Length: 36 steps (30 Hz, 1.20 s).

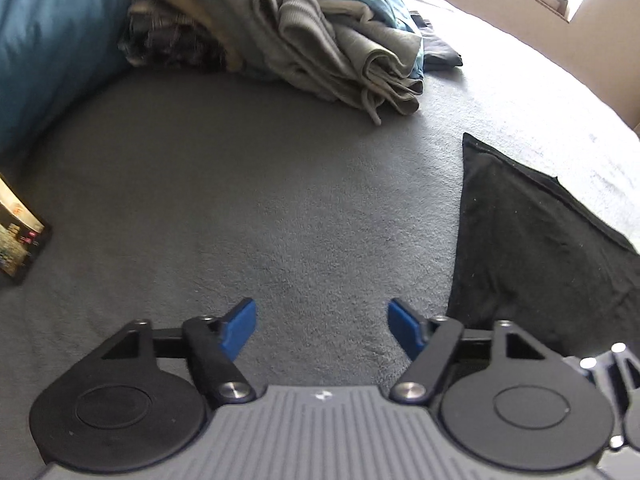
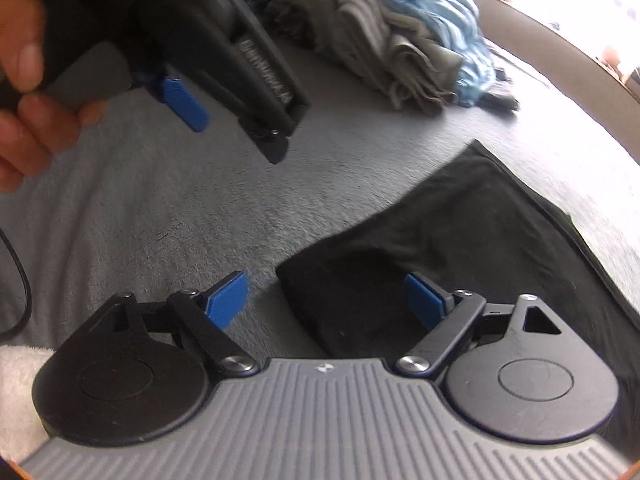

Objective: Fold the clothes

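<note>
A black garment lies folded flat on the grey blanket, to the right of my left gripper. That gripper stands open over bare blanket with nothing between its blue pads. In the right wrist view the same black garment lies just ahead. My right gripper is open above its near left corner, the right pad over the cloth and the left pad over the blanket. The left gripper shows there at upper left, held by a hand.
A heap of unfolded clothes in grey, blue and plaid sits at the back of the bed. A blue pillow lies at far left, a box at the left edge. A black cable and white towel lie left.
</note>
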Motion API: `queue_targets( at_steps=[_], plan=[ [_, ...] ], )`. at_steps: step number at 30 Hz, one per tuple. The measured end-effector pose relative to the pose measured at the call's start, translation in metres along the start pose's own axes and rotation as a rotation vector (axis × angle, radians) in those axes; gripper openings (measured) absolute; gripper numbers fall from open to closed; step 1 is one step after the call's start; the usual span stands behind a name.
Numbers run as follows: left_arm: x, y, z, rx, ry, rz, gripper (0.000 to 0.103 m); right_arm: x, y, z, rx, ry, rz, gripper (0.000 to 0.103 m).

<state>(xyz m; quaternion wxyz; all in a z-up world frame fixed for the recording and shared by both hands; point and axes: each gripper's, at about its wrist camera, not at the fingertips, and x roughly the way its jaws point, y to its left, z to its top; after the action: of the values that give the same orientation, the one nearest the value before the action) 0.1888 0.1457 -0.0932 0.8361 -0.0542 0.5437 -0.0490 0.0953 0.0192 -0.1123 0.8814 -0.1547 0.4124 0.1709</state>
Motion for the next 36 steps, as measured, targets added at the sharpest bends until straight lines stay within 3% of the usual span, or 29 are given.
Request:
queue_targets(
  at_steps=[8,14,16,20,21,28,32,36],
  plan=[
    [0.017,0.007,0.018,0.002,0.050,-0.121,0.042,0.039,0.018,0.008,-0.101,0.144,-0.013,0.056],
    [0.028,0.006,0.032,0.013,0.082,-0.209,0.036,0.053,0.020,0.011,-0.110,0.206,0.003,0.054],
    [0.032,0.002,0.039,0.010,0.090,-0.248,0.036,0.052,0.014,0.014,-0.069,0.216,0.004,0.043],
    [0.044,-0.009,0.052,-0.003,0.122,-0.348,0.039,0.051,-0.004,0.018,0.042,0.235,0.008,0.010],
    [0.047,-0.014,0.055,0.004,0.131,-0.366,0.040,0.051,-0.009,0.019,0.070,0.238,0.011,0.007],
    [0.092,-0.061,0.080,0.054,0.201,-0.466,0.048,0.033,-0.031,0.017,0.191,0.204,0.037,0.005],
    [0.118,-0.091,0.091,0.112,0.222,-0.456,0.048,0.021,-0.043,0.019,0.213,0.171,0.028,0.005],
    [0.129,-0.111,0.101,0.169,0.190,-0.441,0.048,0.011,-0.051,0.017,0.240,0.144,0.019,0.005]
  ],
)
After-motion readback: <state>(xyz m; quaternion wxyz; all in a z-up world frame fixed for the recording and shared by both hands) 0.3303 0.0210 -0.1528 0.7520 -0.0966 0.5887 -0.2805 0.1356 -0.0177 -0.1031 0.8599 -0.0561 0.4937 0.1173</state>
